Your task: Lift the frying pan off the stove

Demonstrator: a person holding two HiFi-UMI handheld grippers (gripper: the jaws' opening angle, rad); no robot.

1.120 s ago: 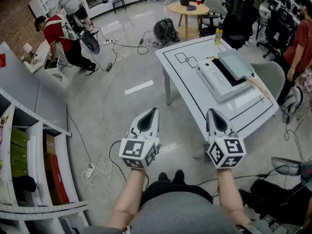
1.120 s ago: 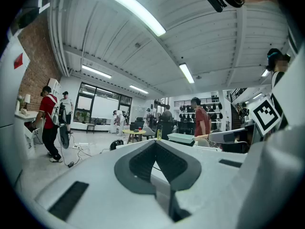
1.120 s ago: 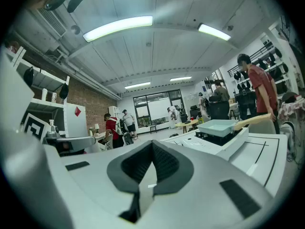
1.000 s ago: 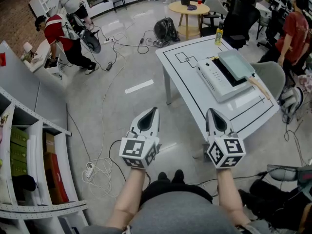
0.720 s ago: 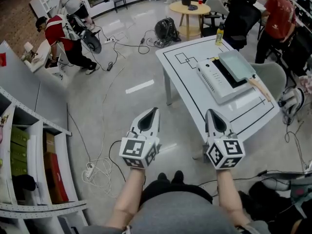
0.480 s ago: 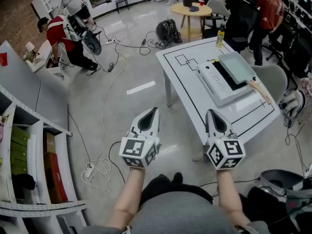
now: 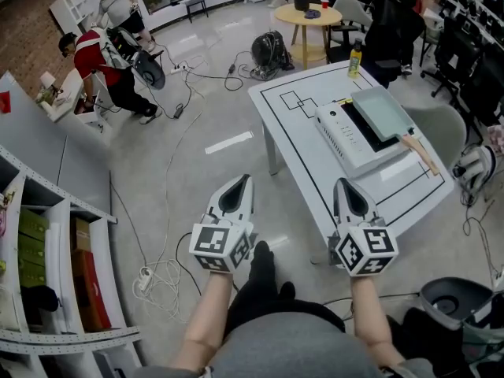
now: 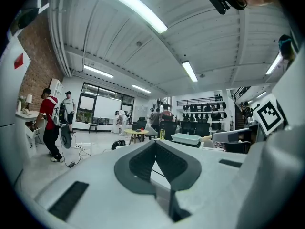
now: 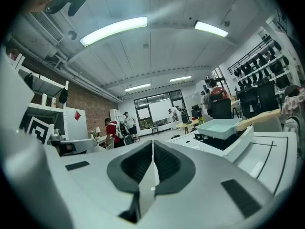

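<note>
left gripper [image 7: 243, 183]: clenched, its jaws pressed together with nothing between them; held out level over the floor, well to the left of the stove and on its near side. In its own view [image 8: 155, 142] the pads meet along one line.
right gripper [image 7: 345, 184]: clenched too and empty; held level on the near side of the stove, apart from it, beside the left gripper. Its own view [image 9: 152, 142] shows the jaws closed.
shelf rack [image 7: 55, 235]: far left of the stove, green and red boxes in its compartments.
people [image 7: 98, 53]: two, one in red, far left of the stove and beyond it, bent over a white bench.
cables [image 7: 157, 274]: loose on the floor, left of the stove.
backpack [image 7: 268, 50]: dark, on the floor beyond the stove to its left.
round table [image 7: 309, 14]: yellow, beyond the stove.
counter [image 7: 295, 144]: white with black drawn lines; it carries the stove.
bottle [image 7: 354, 53]: yellow, upright on the counter's far corner, just beyond the stove.
stove [image 7: 340, 130]: white box with a black top, on the right half of the counter [image 9: 236, 144].
frying pan [image 7: 382, 110]: rectangular, pale teal, sitting flat on the stove's black top [image 9: 217, 127].
wooden handle [image 7: 419, 153]: juts out past the stove's right edge towards the near right; neither gripper touches it.
chair [image 7: 435, 120]: grey, just right of the stove, behind the counter.
</note>
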